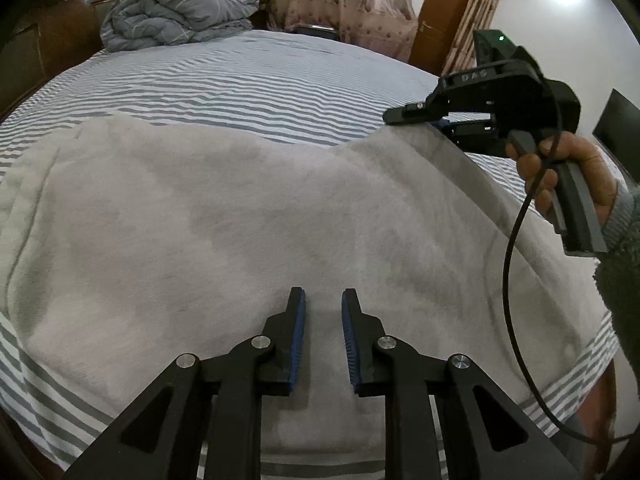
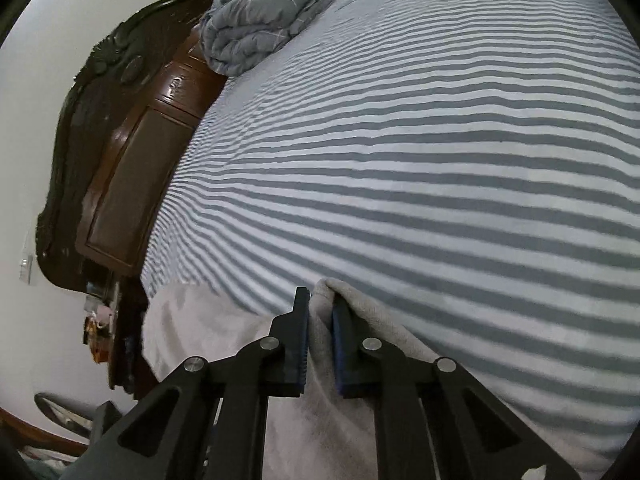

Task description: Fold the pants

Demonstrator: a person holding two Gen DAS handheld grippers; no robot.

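The right gripper (image 2: 320,336) is clamped on a far corner of the gray pants (image 1: 240,220) to fold them, while the left gripper (image 1: 323,336) waits apart above the bed (image 1: 240,80).

One pair of grey pants (image 1: 256,216) on one striped bed (image 1: 248,80). One bundled quilt (image 1: 176,8), one wooden headboard (image 2: 132,184), one brown door (image 1: 440,12). Two grippers: left gripper (image 1: 323,312), right gripper (image 2: 320,312). One cable (image 1: 516,280).

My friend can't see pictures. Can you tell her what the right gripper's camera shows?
The right gripper pinches a bunched edge of light grey pants on a striped bed. A rumpled grey quilt lies by the dark wooden headboard.
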